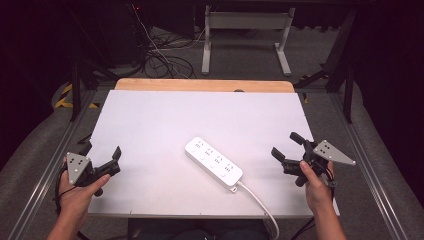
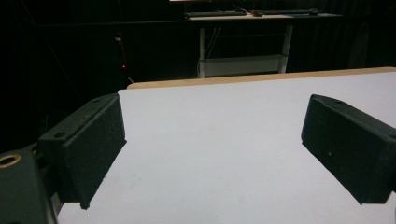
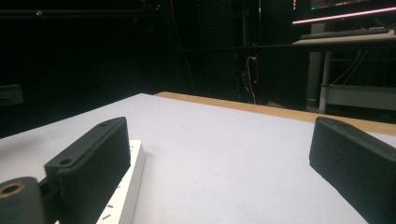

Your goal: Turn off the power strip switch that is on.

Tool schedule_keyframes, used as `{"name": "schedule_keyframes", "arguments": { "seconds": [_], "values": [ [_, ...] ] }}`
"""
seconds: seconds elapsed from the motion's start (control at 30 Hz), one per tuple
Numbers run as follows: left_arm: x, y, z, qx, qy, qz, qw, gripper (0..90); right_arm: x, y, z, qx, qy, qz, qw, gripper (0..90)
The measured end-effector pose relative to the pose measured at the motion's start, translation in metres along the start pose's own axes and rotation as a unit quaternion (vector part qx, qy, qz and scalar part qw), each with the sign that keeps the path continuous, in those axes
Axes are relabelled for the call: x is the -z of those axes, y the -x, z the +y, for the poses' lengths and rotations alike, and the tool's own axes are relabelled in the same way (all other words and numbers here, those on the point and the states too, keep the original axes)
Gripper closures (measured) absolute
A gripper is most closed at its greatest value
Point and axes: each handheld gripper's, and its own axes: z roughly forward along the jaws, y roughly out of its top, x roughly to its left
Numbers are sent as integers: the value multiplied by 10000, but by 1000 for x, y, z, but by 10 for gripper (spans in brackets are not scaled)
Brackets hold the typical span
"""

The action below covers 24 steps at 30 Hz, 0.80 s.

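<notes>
A white power strip lies slanted on the white table top, near the front middle, its white cable running off the front edge. My left gripper is held at the table's front left corner, open and holding nothing. My right gripper is held at the front right, open and holding nothing, a short way right of the strip. In the right gripper view the power strip's end shows behind the left jaw. The left gripper view has bare table between the jaws.
The table's wooden far edge lies at the back. Beyond it stand a white desk frame and tangled cables on the floor. Metal rails run along both sides of the table.
</notes>
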Motion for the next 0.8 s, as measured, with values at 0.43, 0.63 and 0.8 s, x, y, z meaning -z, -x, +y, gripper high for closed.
{"name": "schedule_keyframes", "arguments": {
  "seconds": [0.43,0.63,0.8],
  "values": [
    [9,-6,-1,26,7,122,9999,70,-12,-2,-1,37,-162,95,9998,67],
    [10,-7,-2,15,-1,117,9999,70,-12,-1,-2,22,-190,98,9998,69],
    [10,-6,-1,31,12,104,9999,70,-12,-2,-2,20,-200,79,9998,69]
  ]
}}
